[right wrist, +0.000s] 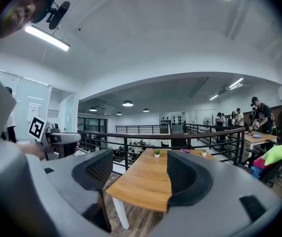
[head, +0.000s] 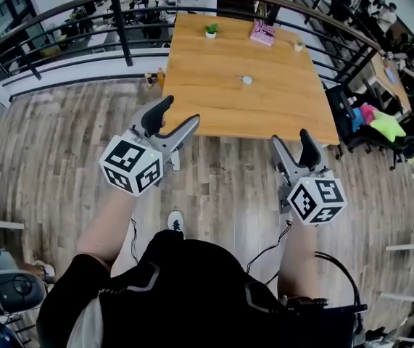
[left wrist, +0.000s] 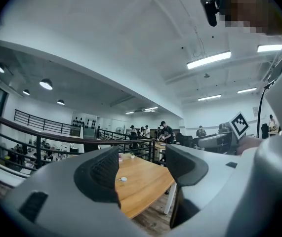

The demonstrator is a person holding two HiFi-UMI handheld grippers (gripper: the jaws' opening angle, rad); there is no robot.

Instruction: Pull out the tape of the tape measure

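The tape measure is a small round white case lying near the middle of the wooden table. In the left gripper view the tape measure shows far off between the jaws. My left gripper is open and empty, held in the air just short of the table's near left edge. My right gripper is also open and empty, hanging over the floor below the table's near right corner. Both point toward the table. In the left gripper view the gripper frames the tabletop, as does the gripper in the right gripper view.
At the table's far edge stand a small potted plant, a pink box and a little pot. A black railing curves behind the table. Office chairs with a green cushion stand to the right. People sit at desks beyond.
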